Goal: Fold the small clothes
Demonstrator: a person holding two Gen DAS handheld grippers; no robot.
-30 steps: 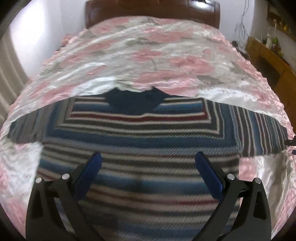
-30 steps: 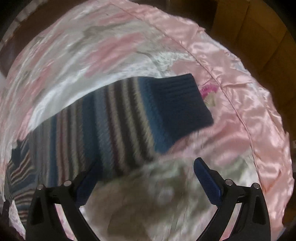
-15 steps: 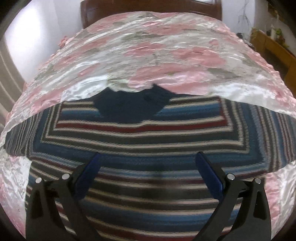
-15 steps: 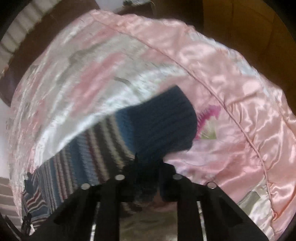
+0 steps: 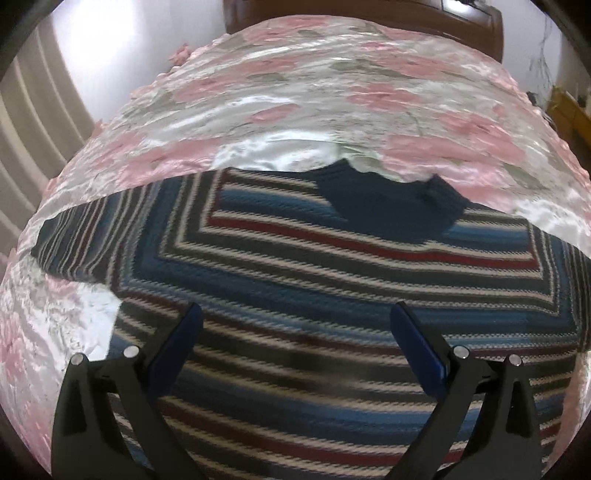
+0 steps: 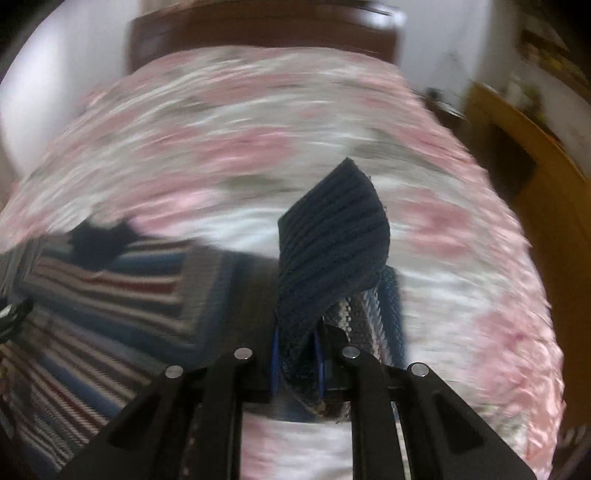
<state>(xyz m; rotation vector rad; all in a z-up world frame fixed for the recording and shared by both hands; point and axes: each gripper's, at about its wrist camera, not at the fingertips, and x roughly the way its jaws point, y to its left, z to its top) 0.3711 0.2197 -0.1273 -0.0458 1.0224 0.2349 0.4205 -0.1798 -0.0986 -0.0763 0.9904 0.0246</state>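
Observation:
A striped knit sweater point(image 5: 332, 288) in blue, grey, white and red lies flat on the bed, its navy collar point(image 5: 388, 206) toward the headboard. My left gripper point(image 5: 295, 332) hovers open over the sweater's body with nothing between its blue pads. In the right wrist view the same sweater point(image 6: 110, 295) spreads to the left. My right gripper point(image 6: 297, 354) is shut on the navy ribbed cuff point(image 6: 332, 236) of the right sleeve, which stands lifted off the bedspread and curls upward. The view is blurred by motion.
A pink and white floral satin bedspread point(image 5: 332, 92) covers the bed. A dark wooden headboard point(image 5: 369, 18) stands at the far end. Wooden furniture point(image 6: 535, 166) runs along the right side, and a curtain point(image 5: 29, 129) hangs at the left.
My right gripper went from open beside the sleeve to shut on its cuff, then lifted it and swung toward the headboard. My left gripper turned left over the sweater, staying open.

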